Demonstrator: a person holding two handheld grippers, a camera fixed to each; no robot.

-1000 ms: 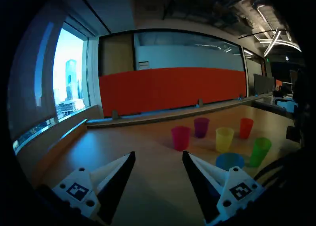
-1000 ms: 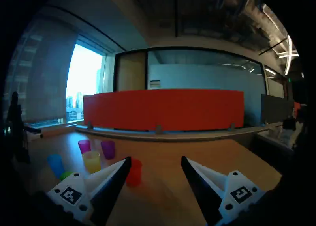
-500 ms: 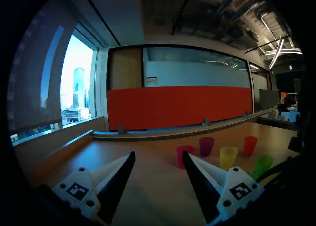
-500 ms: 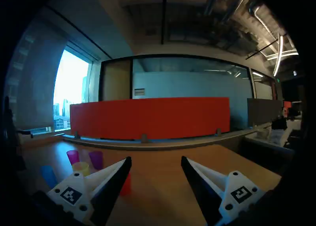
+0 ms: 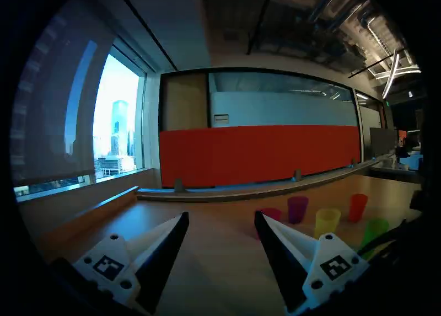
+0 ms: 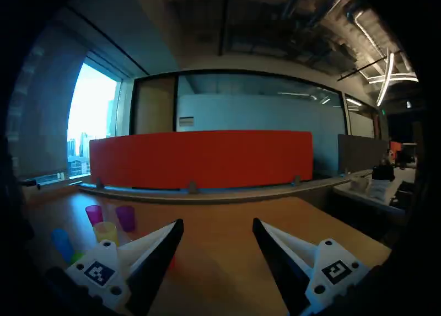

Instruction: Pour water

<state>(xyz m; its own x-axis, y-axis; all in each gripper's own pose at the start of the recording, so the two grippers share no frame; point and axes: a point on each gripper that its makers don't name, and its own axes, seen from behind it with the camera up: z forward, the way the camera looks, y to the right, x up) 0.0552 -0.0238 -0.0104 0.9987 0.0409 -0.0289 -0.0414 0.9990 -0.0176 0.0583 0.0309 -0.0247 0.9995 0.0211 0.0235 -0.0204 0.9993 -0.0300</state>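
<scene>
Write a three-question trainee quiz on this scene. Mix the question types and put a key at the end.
1. True or false: the left gripper is shut on a cup.
2. In the left gripper view, which colour of cup is partly hidden behind one of that gripper's own fingers? A purple, B pink, C red.
3. Fill in: the right gripper is ___ (open or shut).

Key:
1. False. It is open, with only bare table between its fingers.
2. B. The pink cup peeks out beside the finger.
3. Open.
</scene>
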